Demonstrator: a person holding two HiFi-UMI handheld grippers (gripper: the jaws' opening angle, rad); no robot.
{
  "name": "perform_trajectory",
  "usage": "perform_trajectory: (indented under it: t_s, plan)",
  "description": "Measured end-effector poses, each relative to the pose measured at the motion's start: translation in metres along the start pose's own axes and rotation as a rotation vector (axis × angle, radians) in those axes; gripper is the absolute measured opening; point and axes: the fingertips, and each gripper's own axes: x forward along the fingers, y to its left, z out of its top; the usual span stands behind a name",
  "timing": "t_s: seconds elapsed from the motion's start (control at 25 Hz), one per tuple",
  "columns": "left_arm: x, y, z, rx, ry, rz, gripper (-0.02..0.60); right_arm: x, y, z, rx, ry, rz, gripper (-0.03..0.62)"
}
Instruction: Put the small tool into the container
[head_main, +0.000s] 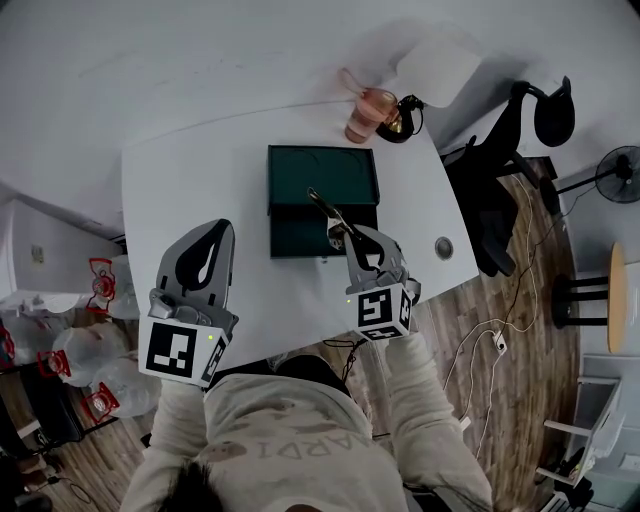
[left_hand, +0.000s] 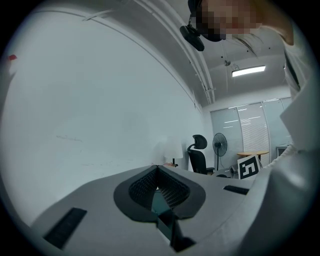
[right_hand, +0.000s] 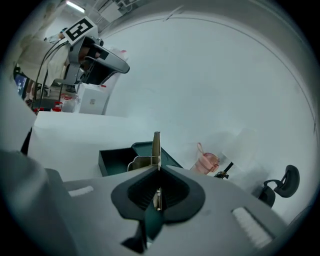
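Pinching thin metal strip (right_hand: 156, 146) (tweezers?): R tool (right_hand: 158, 169), above green container (head_main: 300, 170) per head view; L tool (left_hand: 158, 168) closed.

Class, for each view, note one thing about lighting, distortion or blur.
Head view: soft even light, the table edges bowed by the lens. Left gripper view: dark round vignette, ceiling light glaring. Right gripper view: fisheye curve; the small tool is sharp.

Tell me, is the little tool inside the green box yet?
Not yet. The small tool is pinched in the right gripper with its jaws shut, held over the dark green container rather than lying in it.
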Motion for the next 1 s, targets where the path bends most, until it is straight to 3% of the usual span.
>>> perform_trajectory:
  t_s: [0.52,1.0]
  plan:
    - [0.004,0.007,-0.013,-0.016,0.028,0.024,0.004,0.023,0.024,-0.033,-0.188,0.103,0.135,0.02]
    - [-0.004,0.019,-0.018,-0.029,0.035,0.061,0.004,0.045,0.04,-0.053,-0.319,0.203,0.205,0.02]
